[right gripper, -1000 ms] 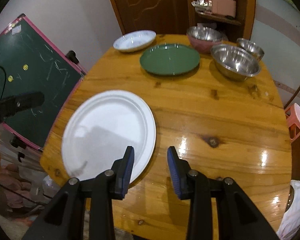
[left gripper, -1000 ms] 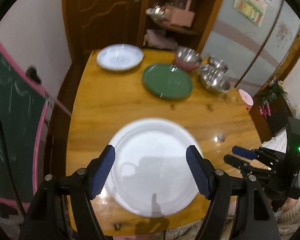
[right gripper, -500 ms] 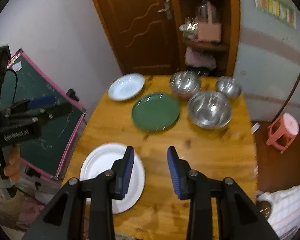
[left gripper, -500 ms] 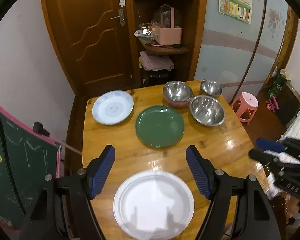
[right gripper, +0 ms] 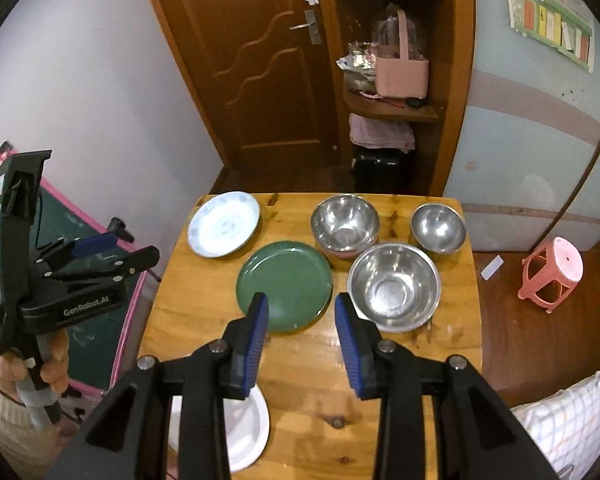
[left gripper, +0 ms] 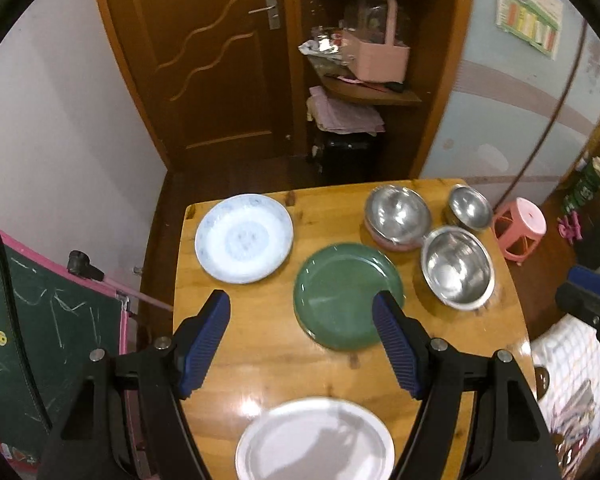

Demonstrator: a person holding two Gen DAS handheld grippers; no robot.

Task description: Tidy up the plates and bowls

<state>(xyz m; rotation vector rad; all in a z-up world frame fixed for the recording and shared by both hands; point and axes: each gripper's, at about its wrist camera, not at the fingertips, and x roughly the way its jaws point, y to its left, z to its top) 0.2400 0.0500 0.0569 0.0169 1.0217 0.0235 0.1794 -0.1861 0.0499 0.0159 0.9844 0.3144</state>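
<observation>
On the wooden table [left gripper: 268, 364] lie a white plate [left gripper: 316, 440] at the near edge, a green plate [left gripper: 348, 294] in the middle and a pale blue patterned plate [left gripper: 244, 238] at the far left. Three steel bowls stand at the far right: a large one [left gripper: 456, 266], a medium one [left gripper: 398, 214] in a pink bowl, a small one [left gripper: 470, 206]. My left gripper [left gripper: 302, 340] is open and empty, high above the table. My right gripper [right gripper: 302, 344] is open and empty, high above the green plate [right gripper: 284, 284] and the large bowl [right gripper: 394, 286].
A chalkboard with a pink frame [left gripper: 40, 340] stands left of the table. A pink stool [right gripper: 550, 276] stands on the floor to the right. A wooden door [left gripper: 204, 56] and a corner shelf with a pink basket [left gripper: 378, 54] are behind the table.
Both grippers have risen and pulled back from the white plate, so the whole table is in view. The right gripper's jaws have opened wider. No dish has moved.
</observation>
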